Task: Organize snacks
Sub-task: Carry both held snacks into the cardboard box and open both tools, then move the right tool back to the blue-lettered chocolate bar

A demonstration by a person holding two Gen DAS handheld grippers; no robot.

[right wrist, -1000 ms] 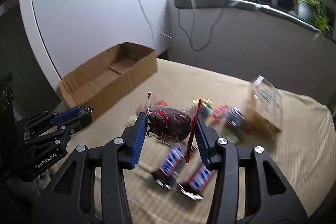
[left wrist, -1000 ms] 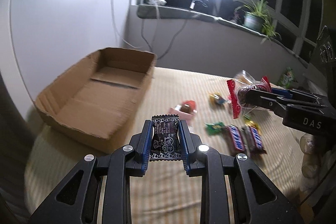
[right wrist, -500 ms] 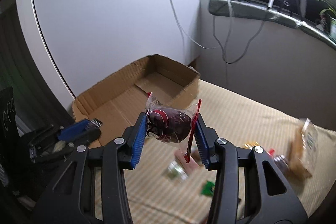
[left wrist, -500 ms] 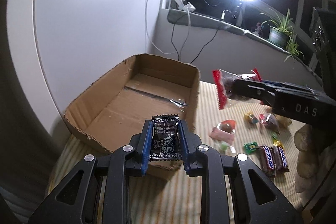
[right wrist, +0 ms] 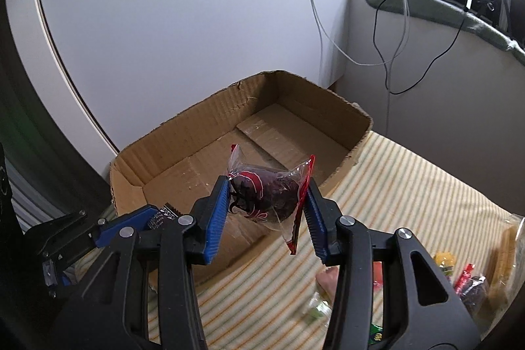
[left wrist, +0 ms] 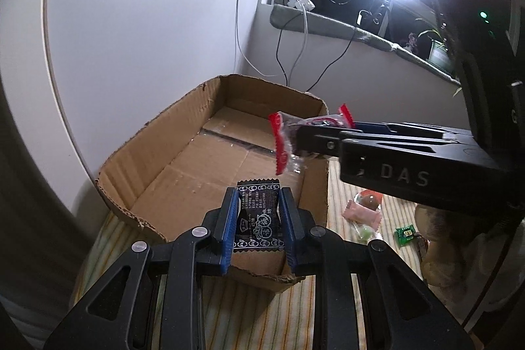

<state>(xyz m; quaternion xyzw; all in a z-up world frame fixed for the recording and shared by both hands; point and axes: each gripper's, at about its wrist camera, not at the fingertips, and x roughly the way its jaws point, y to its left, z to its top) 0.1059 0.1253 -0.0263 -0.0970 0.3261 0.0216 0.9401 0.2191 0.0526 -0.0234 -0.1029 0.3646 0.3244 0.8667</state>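
Snacks | left tongs [left wrist: 258, 220] grip black packet [left wrist: 258, 217], right tongs [right wrist: 267, 212] red-wrapped snack [right wrist: 266, 195] | both now over box [left wrist: 183, 166]

Striped cloth [right wrist: 410, 186]: cardboard box [right wrist: 183, 133], snacks [left wrist: 362, 214]

One open brown cardboard box [left wrist: 183, 173] sits on the striped cloth. Two wrapped snacks are held up: one black printed sachet [left wrist: 257, 218] and one clear red-edged packet [right wrist: 267, 195]. One pink wrapped sweet [left wrist: 362, 214] and one small green packet [left wrist: 406, 232] lie loose.
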